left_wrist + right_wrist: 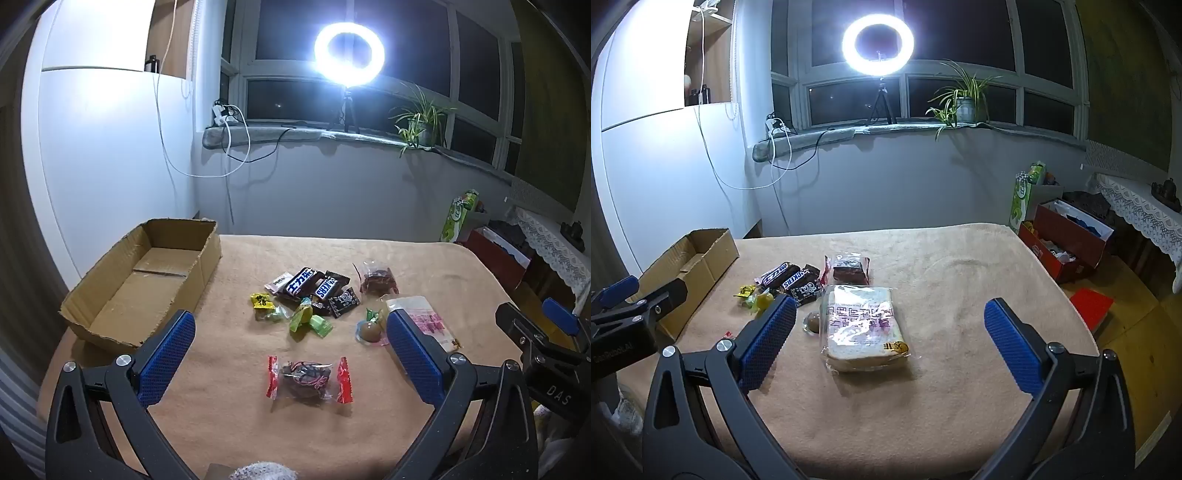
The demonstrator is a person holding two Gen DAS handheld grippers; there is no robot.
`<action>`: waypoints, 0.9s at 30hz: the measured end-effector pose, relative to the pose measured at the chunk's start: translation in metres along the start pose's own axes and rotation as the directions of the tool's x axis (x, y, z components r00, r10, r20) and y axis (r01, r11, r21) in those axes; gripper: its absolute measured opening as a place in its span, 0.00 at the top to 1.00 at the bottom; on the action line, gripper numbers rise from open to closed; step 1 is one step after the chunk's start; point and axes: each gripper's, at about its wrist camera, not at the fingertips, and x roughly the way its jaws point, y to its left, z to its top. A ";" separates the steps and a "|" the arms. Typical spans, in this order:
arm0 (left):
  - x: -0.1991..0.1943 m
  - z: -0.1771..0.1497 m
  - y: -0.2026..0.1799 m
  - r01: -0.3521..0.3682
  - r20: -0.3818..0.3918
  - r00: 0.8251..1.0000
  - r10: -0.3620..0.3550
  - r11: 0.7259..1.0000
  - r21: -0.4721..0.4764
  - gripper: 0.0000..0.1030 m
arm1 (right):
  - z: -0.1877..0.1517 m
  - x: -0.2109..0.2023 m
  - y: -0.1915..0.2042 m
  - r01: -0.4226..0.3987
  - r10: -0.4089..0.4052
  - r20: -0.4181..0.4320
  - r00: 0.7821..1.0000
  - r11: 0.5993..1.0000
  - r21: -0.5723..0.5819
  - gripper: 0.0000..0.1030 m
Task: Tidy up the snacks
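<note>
So both grippers are hovering over the table (369,424), which has a beige blanket on it, and both are angled down toward it. The left gripper (291,339) has its blue pads (168,354) spread wide apart with nothing between them except open air; straight below that gap sits a red-ended candy (308,380) in clear wrap, flat on the blanket, not touched. The right gripper (890,325) is just the same, jaws wide and holding nothing, and it's lined up over the bagged bread slice (864,328), which lies flat between the two pads but well clear of both.

The rest of the snacks are bunched in a loose pile mid-table: a couple of Snickers bars (314,286), a small black packet (343,302), a yellow candy (262,301), green wrapped sweets (306,319), a round jelly cup (369,330) just beside the bread, and a clear pack of brown stuff (378,278) toward the back.

The cardboard box (147,280) sits at the left edge of the table, open top, looks empty inside. In the left view you can see the right gripper poking in from the right edge, and vice versa
</note>
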 end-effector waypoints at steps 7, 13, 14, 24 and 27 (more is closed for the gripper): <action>0.009 0.005 0.006 0.016 -0.015 1.000 -0.016 1.000 -0.009 0.00 | -0.002 0.001 0.001 0.012 -0.012 0.001 1.000 1.000 -0.010 0.00; 0.002 0.002 0.004 0.011 0.000 1.000 -0.011 1.000 -0.014 0.00 | -0.002 0.002 0.001 0.008 -0.008 -0.002 1.000 1.000 -0.005 0.00; 0.002 0.002 0.004 0.011 0.000 1.000 -0.011 1.000 -0.014 0.00 | -0.002 0.002 0.001 0.009 -0.009 -0.002 1.000 1.000 -0.006 0.00; 0.003 -0.001 0.003 0.012 0.004 1.000 -0.012 1.000 -0.011 0.00 | -0.002 0.002 0.002 0.010 -0.011 -0.002 1.000 1.000 -0.008 0.00; 0.002 -0.001 0.003 0.013 0.006 1.000 -0.013 1.000 -0.012 0.00 | -0.002 0.002 0.002 0.009 -0.009 -0.002 1.000 1.000 -0.010 0.00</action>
